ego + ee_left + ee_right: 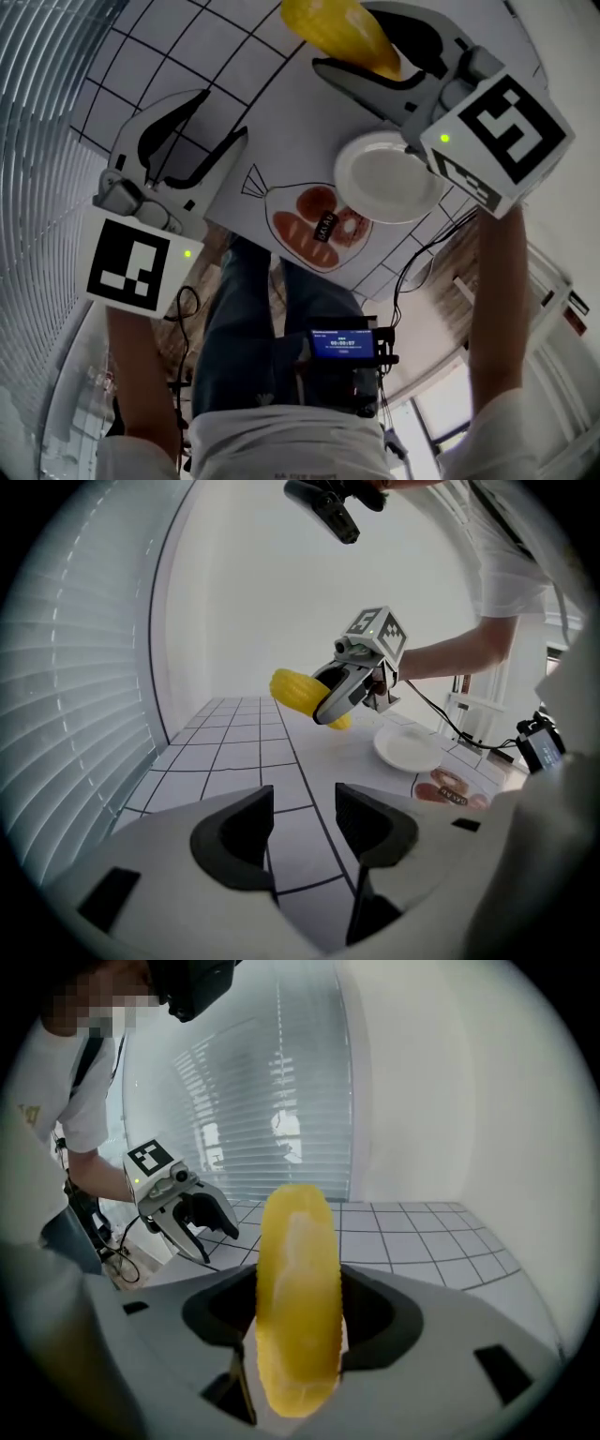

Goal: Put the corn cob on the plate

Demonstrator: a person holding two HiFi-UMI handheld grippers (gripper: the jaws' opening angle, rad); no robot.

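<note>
Currently the right gripper (349, 39) has its fingers closed on the corn cob (337, 28), which is held clear of the counter (169, 66) at top centre of the head view. The cob's long axis runs crosswise to the fingers. In the right gripper view it stands upright in the frame, both ends sticking out past the grip.

The plate (389, 178) is bare and sits centre right, lower in the frame than the cob. Judgement: the carry runs down-frame to the plate, then lowers; the right hand is the nearer one.

The left gripper (225, 114) is at centre left with its fingers apart and nothing between them, well apart from the plate.

The counter is white with a black grid. A printed sheet (314, 225) showing bread lies by the plate. Slatted blinds (37, 122) fill the left edge, and a plain white wall (281, 574) stands behind.
</note>
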